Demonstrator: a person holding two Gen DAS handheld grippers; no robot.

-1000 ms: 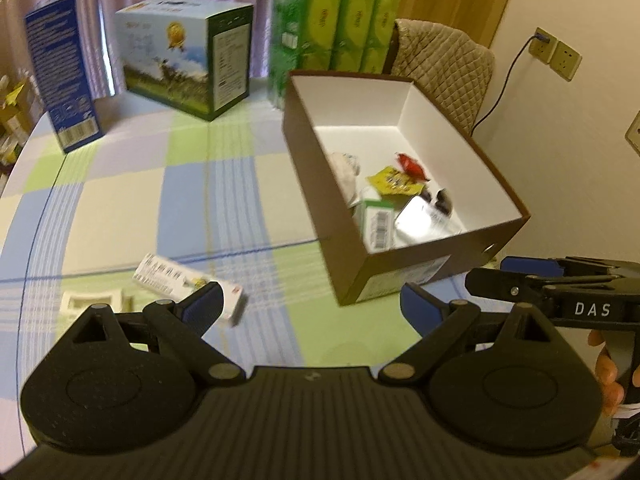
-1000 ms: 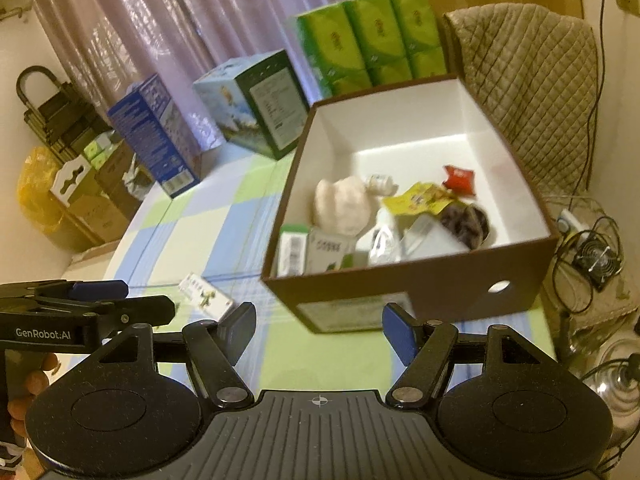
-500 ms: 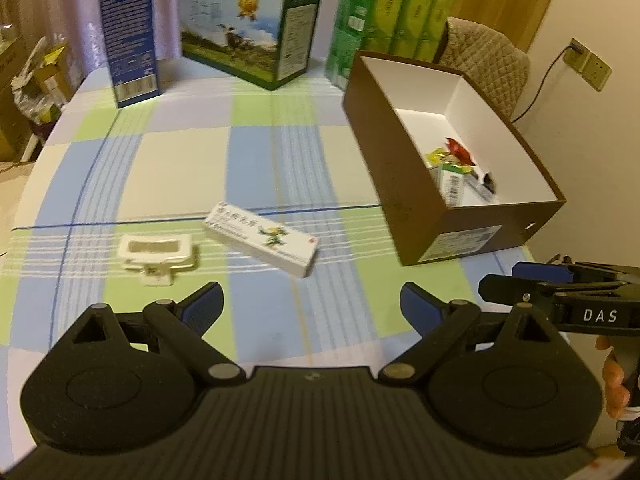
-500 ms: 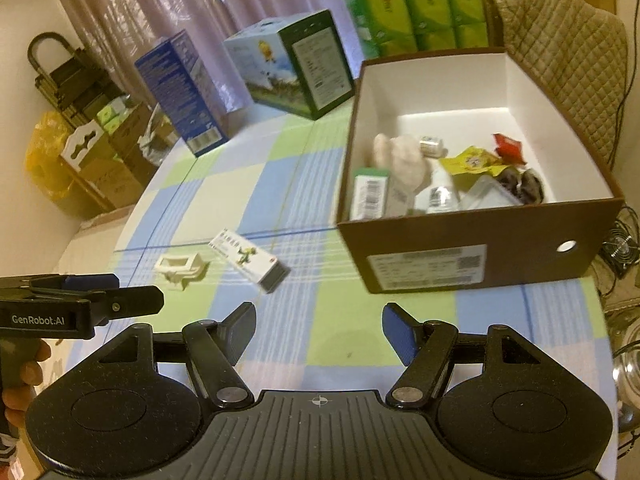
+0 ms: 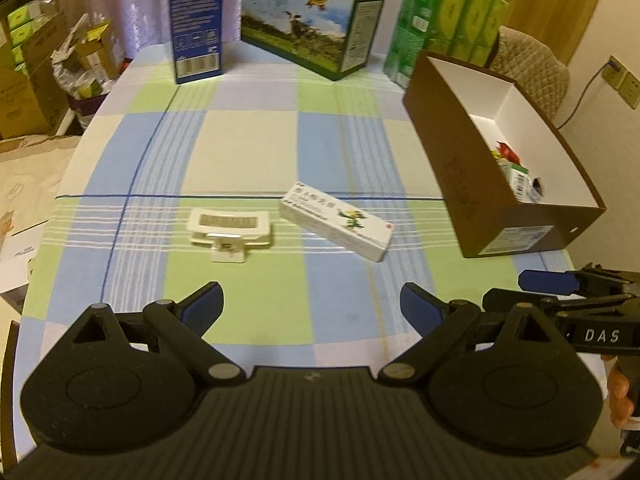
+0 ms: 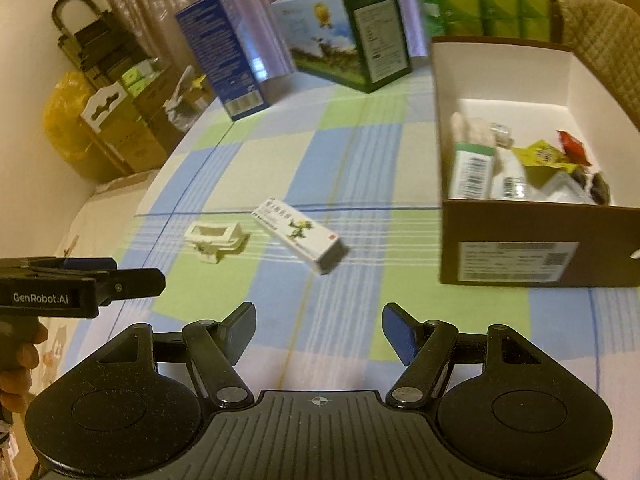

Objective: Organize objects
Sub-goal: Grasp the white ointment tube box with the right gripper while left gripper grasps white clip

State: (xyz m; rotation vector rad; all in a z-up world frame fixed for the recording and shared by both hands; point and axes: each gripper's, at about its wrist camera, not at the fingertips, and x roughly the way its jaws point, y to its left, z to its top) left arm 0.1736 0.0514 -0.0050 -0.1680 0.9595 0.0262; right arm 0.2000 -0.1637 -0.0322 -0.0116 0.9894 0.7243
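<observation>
Both grippers have pulled back from the brown box [image 5: 472,168]. The left gripper [image 5: 311,305] and right gripper [image 6: 319,326] hang released and empty, facing the medicine carton [image 5: 336,219] and white clip [image 5: 230,229], likely next to collect.

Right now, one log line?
left claw open | right claw open | white medicine carton, white plastic clip outside brown cardboard box

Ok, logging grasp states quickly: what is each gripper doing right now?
Left gripper: open, holding nothing.
Right gripper: open, holding nothing.
</observation>
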